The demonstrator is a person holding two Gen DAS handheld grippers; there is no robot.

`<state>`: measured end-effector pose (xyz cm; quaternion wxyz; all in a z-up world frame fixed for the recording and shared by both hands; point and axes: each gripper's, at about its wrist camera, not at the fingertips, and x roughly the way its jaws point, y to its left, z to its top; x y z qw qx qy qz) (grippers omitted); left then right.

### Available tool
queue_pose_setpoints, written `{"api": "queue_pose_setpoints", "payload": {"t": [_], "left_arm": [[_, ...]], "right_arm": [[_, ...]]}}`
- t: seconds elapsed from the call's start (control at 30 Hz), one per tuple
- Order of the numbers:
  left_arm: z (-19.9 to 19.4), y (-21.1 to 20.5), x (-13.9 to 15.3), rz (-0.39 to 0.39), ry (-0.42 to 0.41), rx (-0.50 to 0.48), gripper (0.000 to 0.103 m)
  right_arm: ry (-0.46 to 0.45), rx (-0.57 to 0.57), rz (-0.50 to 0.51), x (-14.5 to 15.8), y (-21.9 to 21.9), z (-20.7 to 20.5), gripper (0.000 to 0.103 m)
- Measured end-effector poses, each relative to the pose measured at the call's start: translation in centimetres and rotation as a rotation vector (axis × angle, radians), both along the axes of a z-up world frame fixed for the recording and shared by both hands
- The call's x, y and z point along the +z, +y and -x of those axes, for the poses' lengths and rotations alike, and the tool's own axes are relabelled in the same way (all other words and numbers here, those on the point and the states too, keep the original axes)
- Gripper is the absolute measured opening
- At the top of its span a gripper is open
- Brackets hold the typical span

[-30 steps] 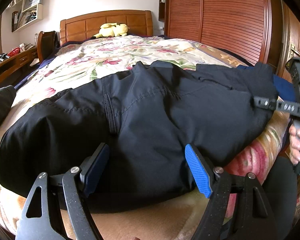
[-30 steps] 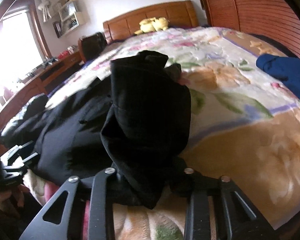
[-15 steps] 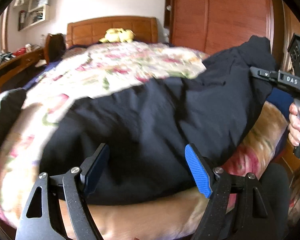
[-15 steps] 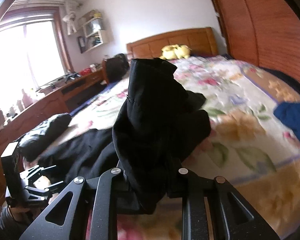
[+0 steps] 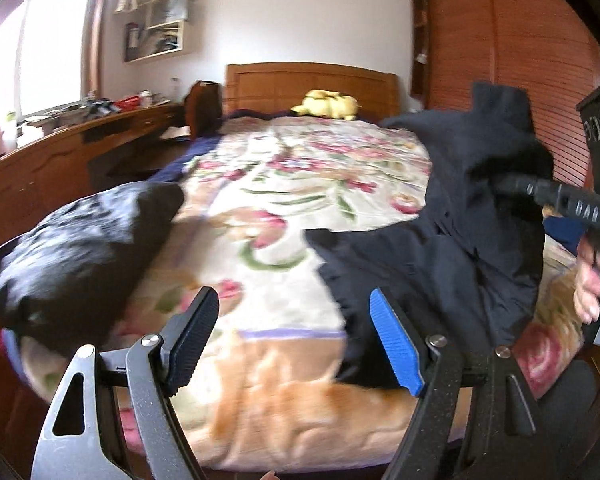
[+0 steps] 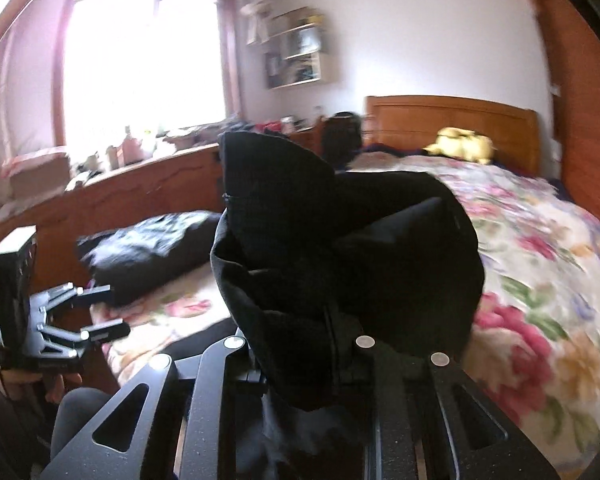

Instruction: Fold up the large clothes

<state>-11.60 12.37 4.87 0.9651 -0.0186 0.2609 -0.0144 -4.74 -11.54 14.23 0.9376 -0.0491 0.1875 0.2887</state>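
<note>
Dark navy cloth, a large garment [image 5: 452, 248], fills the right half of the left wrist view: its lower part lies on the flowered bedspread [image 5: 284, 216] near the foot of the bed, while its upper part is lifted off the bed toward the right gripper [image 5: 504, 182] at the right edge, where a bunch of the fabric stands up above the arm of that tool. A hand [image 5: 590, 280] grips its handle below. The left gripper [image 5: 296, 340] hangs over the bedspread with its jaws wide apart and nothing between them; its blue right pad [image 5: 396, 344] sits just at the hem of the garment, and whether it touches is hard to tell. A second black garment [image 5: 72, 248] lies bunched at the bed's left corner. A yellow plush toy [image 5: 326, 105] rests against the wooden headboard [image 5: 300, 80].

In the right wrist view the garment [image 6: 340, 256] rises as a dark fold straight out of the right gripper [image 6: 300, 364], whose jaws are narrow and have just been closing, clamped on the cloth. The pads are hidden by fabric. At the left, the left gripper [image 6: 106, 312] stands open and empty in front of the black bundle [image 6: 148, 248]. The window [image 6: 140, 56] behind is bright, with a cluttered wooden desk [image 6: 140, 184] below it.
</note>
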Motion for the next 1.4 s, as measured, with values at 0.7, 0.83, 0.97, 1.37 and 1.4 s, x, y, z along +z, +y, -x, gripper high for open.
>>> {"api": "queue_pose_setpoints", "payload": {"t": [0.7, 0.83, 0.97, 1.37, 1.4], "left_arm": [[0.6, 3.2, 1.0, 0.01, -0.044, 0.037, 0.079], [-0.2, 1.2, 2.4, 0.014, -0.072, -0.018, 0.079], [-1.5, -1.3, 4.0, 0.015, -0.088, -0.09, 0.079], [-6.1, -5.7, -0.3, -0.048, 0.113, -0.172, 0.079], [-6.0, -5.5, -1.0, -0.048, 0.13, -0.165, 0.079]], "right_arm": [[0.105, 0.147, 0.014, -1.8, 4.2, 0.5, 0.071], [0.049, 0.048, 0.019, -1.6, 1.3, 1.3, 0.071], [0.061, -0.07, 0.041, -2.8, -0.4, -0.9, 0.071], [0.102, -0.183, 0.085, -3.3, -2.1, -3.9, 0.071], [0.104, -0.185, 0.089, -3.5, -2.2, -4.5, 0.071]]}}
